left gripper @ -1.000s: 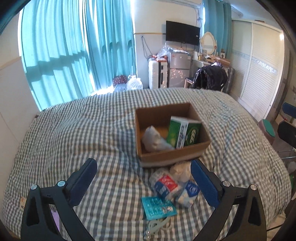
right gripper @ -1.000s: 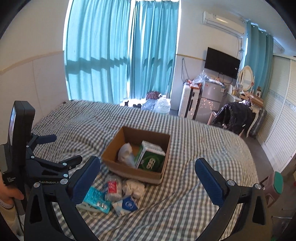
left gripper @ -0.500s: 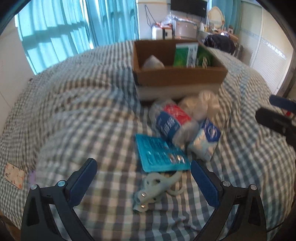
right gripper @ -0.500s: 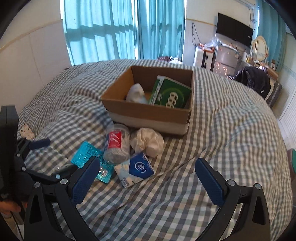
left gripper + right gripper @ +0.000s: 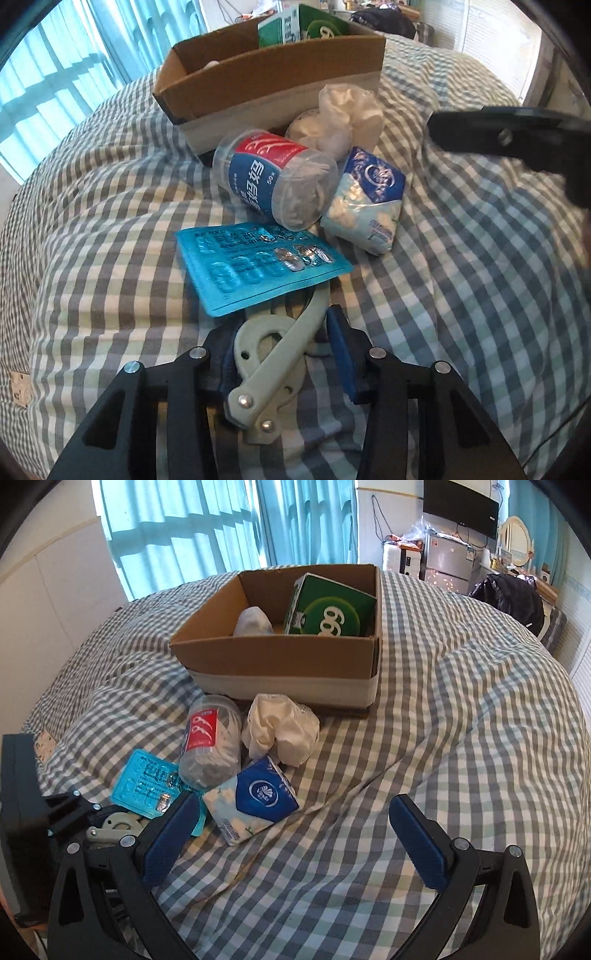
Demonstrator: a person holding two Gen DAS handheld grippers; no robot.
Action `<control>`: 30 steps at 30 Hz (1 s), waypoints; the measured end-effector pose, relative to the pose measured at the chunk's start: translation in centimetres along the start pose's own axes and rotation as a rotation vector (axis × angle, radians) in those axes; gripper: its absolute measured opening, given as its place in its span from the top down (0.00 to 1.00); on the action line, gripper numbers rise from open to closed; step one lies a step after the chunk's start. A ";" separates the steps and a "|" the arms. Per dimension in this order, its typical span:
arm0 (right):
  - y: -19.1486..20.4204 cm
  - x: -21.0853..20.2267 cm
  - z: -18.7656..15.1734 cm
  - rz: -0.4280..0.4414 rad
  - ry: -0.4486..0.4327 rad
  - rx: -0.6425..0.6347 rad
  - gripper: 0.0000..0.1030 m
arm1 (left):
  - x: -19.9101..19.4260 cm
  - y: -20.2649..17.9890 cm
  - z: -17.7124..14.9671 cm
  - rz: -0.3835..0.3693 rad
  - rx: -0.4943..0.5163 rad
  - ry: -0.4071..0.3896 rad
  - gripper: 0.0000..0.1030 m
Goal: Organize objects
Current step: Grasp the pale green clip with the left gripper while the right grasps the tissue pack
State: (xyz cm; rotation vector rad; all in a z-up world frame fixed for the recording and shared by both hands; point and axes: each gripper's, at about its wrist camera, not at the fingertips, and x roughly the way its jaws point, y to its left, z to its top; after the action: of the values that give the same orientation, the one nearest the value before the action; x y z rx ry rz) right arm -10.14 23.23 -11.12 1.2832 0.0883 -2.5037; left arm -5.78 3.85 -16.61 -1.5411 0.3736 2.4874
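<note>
Left wrist view sits low and close over the checked bedspread [image 5: 110,206]; right wrist view looks from higher, sharing the cardboard box [image 5: 280,657].

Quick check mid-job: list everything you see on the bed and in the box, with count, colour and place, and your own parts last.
cardboard box: 1, brown, mid-bed
green carton: 1, green and white, inside box, right
white wad: 1, white, inside box, left
floss pick jar: 1, clear with red-blue label, on its side before box
crumpled white bag: 1, white, beside jar
tissue pack: 1, blue-white, nearest the right gripper
blister pack: 1, teal, overlapping clip
plastic clip: 1, pale grey, between left jaws
left gripper: jaws closed around clip
right gripper: jaws open, empty
</note>
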 end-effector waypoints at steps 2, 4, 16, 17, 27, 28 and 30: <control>0.1 0.1 -0.1 0.006 0.002 -0.003 0.00 | -0.8 0.1 -0.2 -0.016 -0.006 -0.009 0.60; 0.2 0.1 -0.1 0.009 0.002 -0.006 0.00 | -1.7 0.5 -0.5 -0.033 -0.028 -0.017 0.62; 2.8 3.4 0.1 0.032 0.090 -0.084 0.00 | -5.5 6.6 0.3 -0.017 -0.169 -0.106 0.87; 3.1 3.9 0.2 0.031 0.100 -0.092 0.00 | -5.4 6.9 0.5 -0.025 -0.173 -0.112 0.87; 4.9 9.4 0.2 -0.006 0.223 -0.130 0.02 | -3.3 7.3 1.2 -0.070 -0.173 -0.105 0.87; 4.9 9.6 0.1 -0.005 0.231 -0.127 0.13 | -3.3 7.4 1.3 -0.072 -0.173 -0.108 0.87; 4.7 9.8 -0.2 0.001 0.239 -0.121 0.17 | -3.4 7.4 1.3 -0.077 -0.177 -0.113 0.88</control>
State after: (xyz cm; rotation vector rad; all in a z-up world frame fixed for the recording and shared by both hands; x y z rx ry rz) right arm -13.86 16.31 -18.61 1.5234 0.2892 -2.2947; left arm -7.56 -2.88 -12.18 -1.4366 0.0761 2.5915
